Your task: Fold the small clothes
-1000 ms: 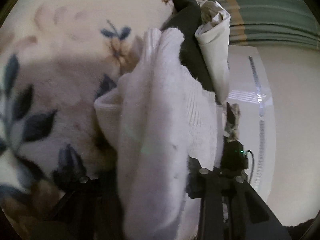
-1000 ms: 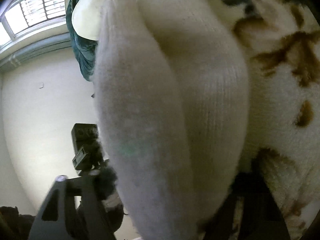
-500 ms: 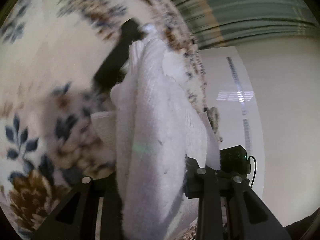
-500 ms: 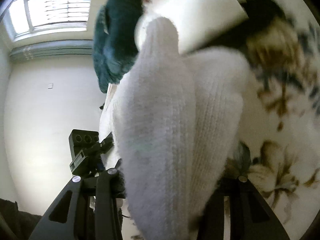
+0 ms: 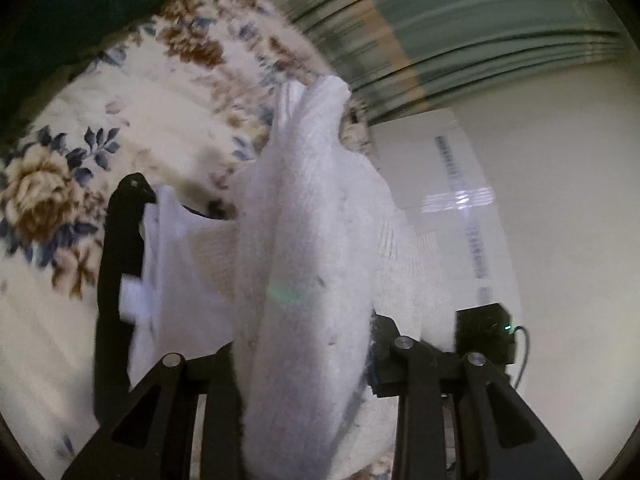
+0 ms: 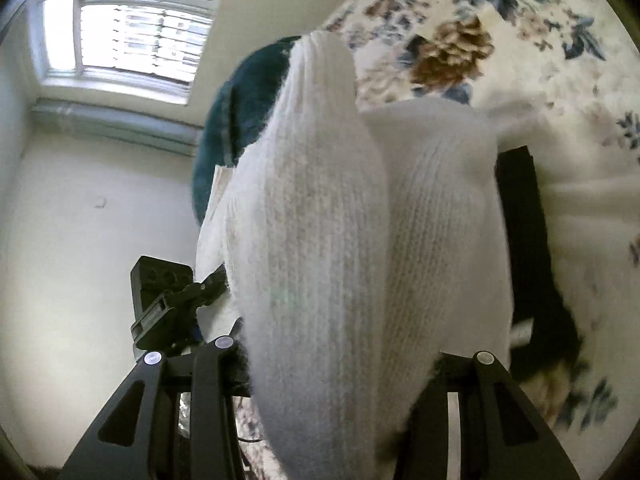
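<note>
A white ribbed sock (image 5: 304,264) is bunched between the fingers of my left gripper (image 5: 304,360), which is shut on it and holds it above a floral blanket (image 5: 80,184). The same white sock (image 6: 344,240) fills the right wrist view, pinched in my right gripper (image 6: 340,364), which is shut on it. A black sock (image 5: 116,280) with a white garment (image 5: 168,264) on it lies on the blanket to the left; the black sock also shows in the right wrist view (image 6: 528,264). The fingertips are hidden by the sock.
A dark teal cushion (image 6: 240,112) sits at the blanket's far edge, also in the left wrist view (image 5: 80,8). A window (image 6: 132,32) and pale walls lie beyond. The other gripper's black camera box (image 6: 160,292) shows at left and in the left wrist view (image 5: 484,332).
Both grippers have risen and pulled back with the white sock, so more blanket and room show. The black sock and white garment now lie lower, off to the side.
</note>
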A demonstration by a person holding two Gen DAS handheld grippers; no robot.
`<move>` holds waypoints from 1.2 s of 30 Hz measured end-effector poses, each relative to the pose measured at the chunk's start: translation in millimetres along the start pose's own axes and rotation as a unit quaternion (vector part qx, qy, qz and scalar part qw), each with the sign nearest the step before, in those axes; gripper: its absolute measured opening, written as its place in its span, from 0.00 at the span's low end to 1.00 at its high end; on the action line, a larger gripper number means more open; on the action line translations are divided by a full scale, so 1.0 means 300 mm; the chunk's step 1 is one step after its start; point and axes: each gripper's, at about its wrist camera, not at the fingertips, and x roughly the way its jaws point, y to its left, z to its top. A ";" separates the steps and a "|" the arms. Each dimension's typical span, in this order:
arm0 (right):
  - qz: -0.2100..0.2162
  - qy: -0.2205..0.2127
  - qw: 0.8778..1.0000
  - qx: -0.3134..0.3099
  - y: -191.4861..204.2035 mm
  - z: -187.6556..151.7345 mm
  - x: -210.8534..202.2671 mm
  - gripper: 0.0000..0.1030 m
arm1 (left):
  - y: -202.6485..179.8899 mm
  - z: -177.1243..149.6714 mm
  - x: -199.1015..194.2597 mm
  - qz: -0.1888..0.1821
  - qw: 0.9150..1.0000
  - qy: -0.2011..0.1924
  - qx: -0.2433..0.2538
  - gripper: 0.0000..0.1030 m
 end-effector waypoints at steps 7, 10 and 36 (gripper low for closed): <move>-0.024 0.037 0.998 0.046 -0.222 0.071 0.213 0.46 | 0.183 -0.001 0.151 0.064 0.996 0.062 -0.001 0.31; -0.050 0.043 0.997 0.048 -0.234 0.079 0.220 0.64 | 0.186 -0.019 0.116 0.074 0.995 0.061 -0.014 0.34; -0.506 -0.132 0.842 -0.132 0.523 -0.486 -0.340 1.00 | -0.417 -0.477 -0.243 0.424 0.883 -0.090 0.181 1.00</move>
